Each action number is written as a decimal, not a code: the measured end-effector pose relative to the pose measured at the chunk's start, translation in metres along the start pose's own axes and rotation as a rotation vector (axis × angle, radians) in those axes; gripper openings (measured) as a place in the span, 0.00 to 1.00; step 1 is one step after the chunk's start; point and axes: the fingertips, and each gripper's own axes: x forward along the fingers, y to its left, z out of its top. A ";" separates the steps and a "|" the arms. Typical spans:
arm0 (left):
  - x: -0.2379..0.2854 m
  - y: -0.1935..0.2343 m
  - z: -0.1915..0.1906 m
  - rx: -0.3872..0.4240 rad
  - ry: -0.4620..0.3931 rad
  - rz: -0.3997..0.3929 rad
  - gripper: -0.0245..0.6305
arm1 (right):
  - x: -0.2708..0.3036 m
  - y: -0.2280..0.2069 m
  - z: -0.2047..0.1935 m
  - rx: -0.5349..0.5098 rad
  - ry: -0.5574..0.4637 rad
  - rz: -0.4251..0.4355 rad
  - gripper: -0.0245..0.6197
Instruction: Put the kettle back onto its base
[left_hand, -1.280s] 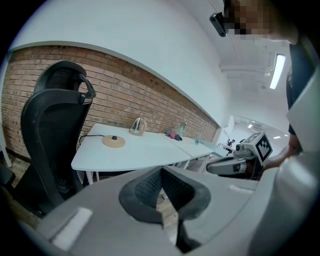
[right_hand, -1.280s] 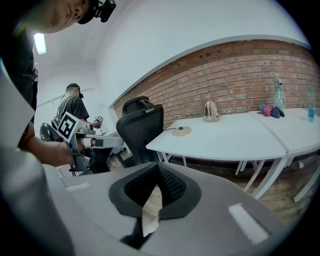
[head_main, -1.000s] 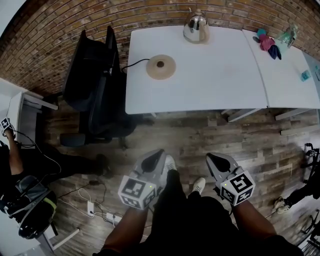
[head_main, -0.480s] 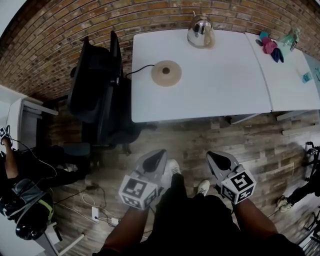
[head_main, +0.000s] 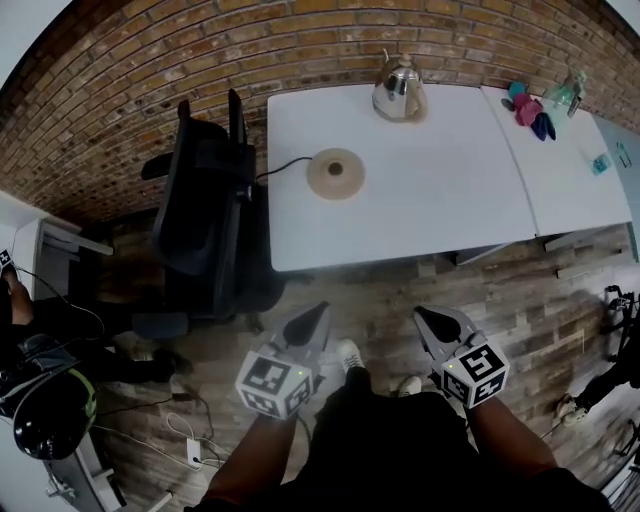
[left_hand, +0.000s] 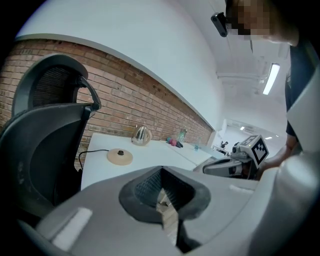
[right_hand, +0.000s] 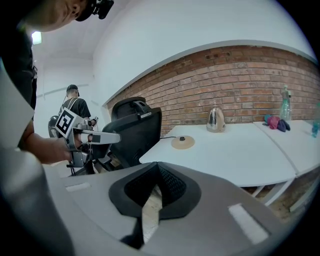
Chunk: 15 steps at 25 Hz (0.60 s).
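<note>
Head view: the left gripper (head_main: 316, 312) and right gripper (head_main: 426, 316) hang low, each claw pressed together on nothing. Well ahead of both, on the white table (head_main: 440, 205), the kettle (head_main: 399, 88) stands apart from its round base (head_main: 335, 173), farther off and rightward.

A shiny metal kettle (head_main: 400, 88) is seen standing upright at the far edge of the white desk (head_main: 440, 180), while its round tan base (head_main: 335, 173), dark-centred and corded, is laid flat well apart from it.
</note>
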 end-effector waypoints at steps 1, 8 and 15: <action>0.000 0.002 0.003 0.003 -0.004 -0.004 0.04 | 0.001 0.000 0.004 -0.002 -0.005 -0.006 0.08; -0.002 0.014 0.012 0.017 -0.012 -0.022 0.04 | 0.009 0.002 0.029 -0.026 -0.049 -0.032 0.08; -0.002 0.017 0.017 0.027 -0.012 -0.031 0.04 | 0.009 0.004 0.040 -0.027 -0.076 -0.042 0.08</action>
